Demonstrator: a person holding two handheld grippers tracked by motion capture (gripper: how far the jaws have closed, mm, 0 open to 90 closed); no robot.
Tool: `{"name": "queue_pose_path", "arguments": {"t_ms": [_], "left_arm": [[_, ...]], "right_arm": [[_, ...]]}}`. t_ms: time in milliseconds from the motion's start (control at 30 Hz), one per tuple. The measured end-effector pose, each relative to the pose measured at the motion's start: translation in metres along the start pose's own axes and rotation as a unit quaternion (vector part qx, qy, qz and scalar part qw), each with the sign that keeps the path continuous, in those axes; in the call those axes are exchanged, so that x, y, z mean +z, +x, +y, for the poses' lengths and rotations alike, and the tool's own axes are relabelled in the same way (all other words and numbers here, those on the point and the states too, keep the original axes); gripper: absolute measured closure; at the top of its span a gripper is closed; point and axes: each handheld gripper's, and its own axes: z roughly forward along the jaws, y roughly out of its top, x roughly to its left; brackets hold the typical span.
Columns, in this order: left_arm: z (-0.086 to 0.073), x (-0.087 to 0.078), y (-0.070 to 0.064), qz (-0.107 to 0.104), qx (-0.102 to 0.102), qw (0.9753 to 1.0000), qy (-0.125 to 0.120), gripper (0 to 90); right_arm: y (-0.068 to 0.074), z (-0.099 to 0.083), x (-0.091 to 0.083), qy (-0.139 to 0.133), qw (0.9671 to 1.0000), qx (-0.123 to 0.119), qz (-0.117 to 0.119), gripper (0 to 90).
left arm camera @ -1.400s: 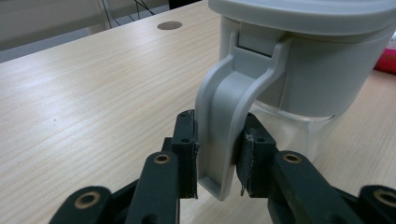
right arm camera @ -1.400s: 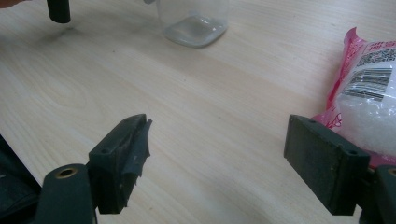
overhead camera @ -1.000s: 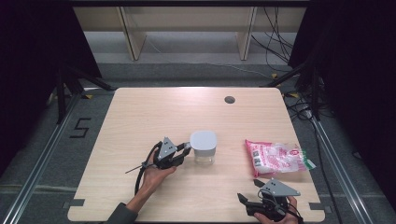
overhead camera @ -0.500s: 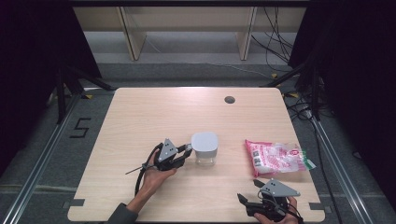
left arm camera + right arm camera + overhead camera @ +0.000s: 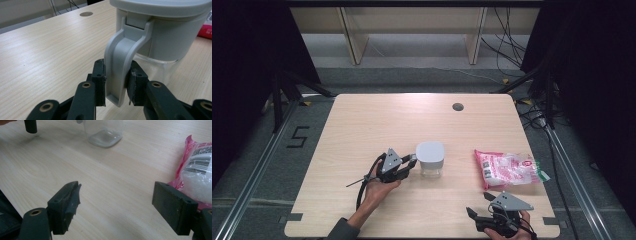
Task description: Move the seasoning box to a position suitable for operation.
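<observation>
The left hand-held gripper (image 5: 116,83) is pinching the jar (image 5: 430,159) latch (image 5: 120,62) at frame centre; the right hand-held gripper (image 5: 116,207) is sitting spread near the table (image 5: 362,120) bottom edge, beside the bag (image 5: 507,168).

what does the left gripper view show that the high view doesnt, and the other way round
Left gripper view: the two black pads pressed on either side of the grey latch that hangs from the lid, and the clear glass under it. High view: the jar from above, the right gripper near the table's front edge with jaws apart, and the whole pink bag. Both: the wooden table and its dark round hole.
</observation>
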Motion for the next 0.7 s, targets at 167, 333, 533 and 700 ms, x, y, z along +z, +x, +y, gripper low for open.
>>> {"name": "queue_pose_path", "arguments": {"t_ms": [167, 333, 533, 700], "left_arm": [[0.003, -0.003, 0.002, -0.002, -0.019, 0.9998, -0.005, 62.8], [0.007, -0.01, 0.004, -0.007, -0.028, 0.9996, -0.002, 54.0], [0.016, -0.023, 0.004, -0.024, -0.046, 0.9986, -0.005, 48.0], [0.025, -0.032, 0.0, -0.04, -0.054, 0.9977, -0.01, 45.7]], "right_arm": [[0.0, 0.0, 0.0, -0.001, 1.0, 0.002, 0.0, 22.9], [0.0, -0.001, 0.0, 0.001, 1.0, 0.003, 0.002, 22.8], [-0.002, -0.001, 0.0, -0.001, 1.0, 0.006, 0.001, 22.6], [-0.002, -0.001, 0.0, -0.002, 1.0, 0.006, 0.0, 22.6]]}}
